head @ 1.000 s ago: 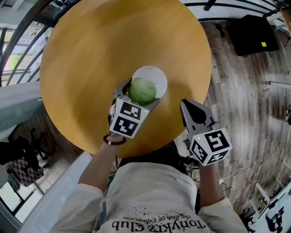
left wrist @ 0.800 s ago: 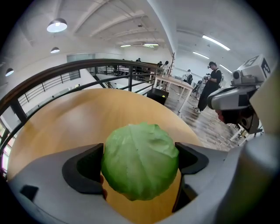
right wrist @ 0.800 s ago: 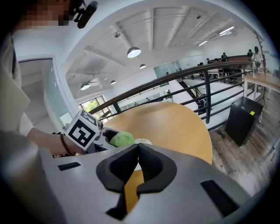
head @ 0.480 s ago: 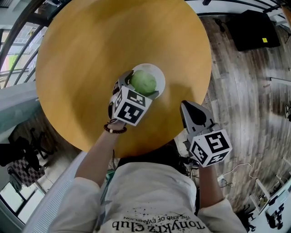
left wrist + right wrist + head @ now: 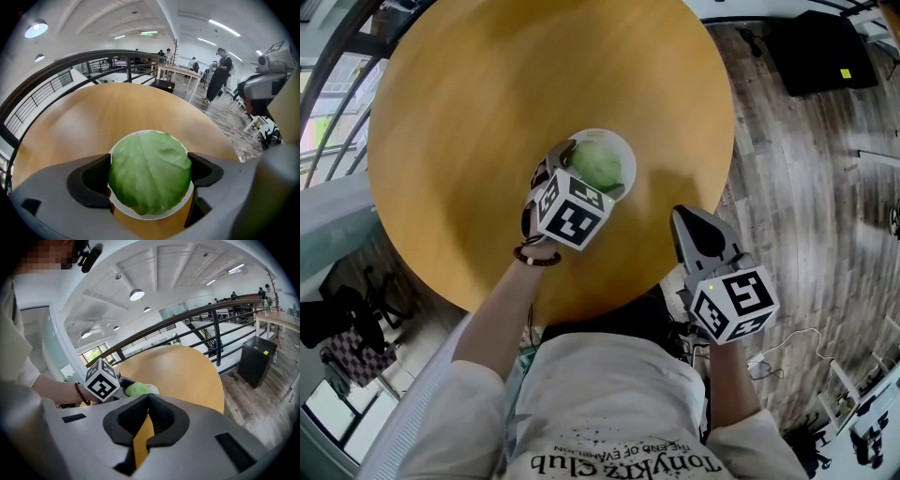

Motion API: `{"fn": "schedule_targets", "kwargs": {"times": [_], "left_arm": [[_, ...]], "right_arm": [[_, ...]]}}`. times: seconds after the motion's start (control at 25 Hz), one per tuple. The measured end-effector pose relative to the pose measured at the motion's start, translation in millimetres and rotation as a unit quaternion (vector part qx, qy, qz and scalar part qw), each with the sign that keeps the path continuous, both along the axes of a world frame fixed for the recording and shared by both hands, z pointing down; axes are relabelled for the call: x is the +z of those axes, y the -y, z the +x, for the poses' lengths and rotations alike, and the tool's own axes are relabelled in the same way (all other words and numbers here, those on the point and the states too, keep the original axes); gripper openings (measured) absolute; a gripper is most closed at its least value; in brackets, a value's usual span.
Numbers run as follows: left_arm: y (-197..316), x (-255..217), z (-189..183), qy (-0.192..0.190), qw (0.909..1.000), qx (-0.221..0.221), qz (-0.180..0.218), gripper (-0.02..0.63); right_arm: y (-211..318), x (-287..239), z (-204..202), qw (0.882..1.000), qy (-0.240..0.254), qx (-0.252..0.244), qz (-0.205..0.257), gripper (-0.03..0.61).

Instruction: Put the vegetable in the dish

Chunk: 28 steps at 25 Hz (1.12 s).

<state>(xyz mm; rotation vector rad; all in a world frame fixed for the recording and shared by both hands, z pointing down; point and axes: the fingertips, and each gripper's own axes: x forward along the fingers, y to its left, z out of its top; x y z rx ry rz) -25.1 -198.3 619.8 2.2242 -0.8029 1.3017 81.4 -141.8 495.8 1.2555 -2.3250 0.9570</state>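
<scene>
A round green cabbage is pinched between the jaws of my left gripper, which is shut on it. It hangs right over a small white dish on the round wooden table. In the left gripper view the cabbage fills the gap of the left gripper and hides most of the dish; whether it touches the dish cannot be told. My right gripper is shut on nothing, held at the table's near right edge. It sees the cabbage from the side.
The table carries nothing else. A black railing curves round its far and left sides. Wooden floor lies to the right, with a black box on it. People stand far off by a desk.
My left gripper carried the cabbage a little further over the table, from the dish's near rim to above its middle. The right gripper stayed put.
</scene>
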Motion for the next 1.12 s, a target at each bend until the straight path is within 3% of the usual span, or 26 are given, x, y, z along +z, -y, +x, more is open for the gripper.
{"fn": "schedule_targets", "kwargs": {"times": [0.56,1.12], "left_arm": [[1,11,7,0.019,0.9997,0.018,-0.004,0.497],[2,12,4,0.005,0.9998,0.008,-0.017,0.497]], "right_arm": [[6,7,-2,1.0,0.006,-0.007,-0.006,0.023],[3,8,-7,1.0,0.009,-0.012,-0.009,0.023]]}}
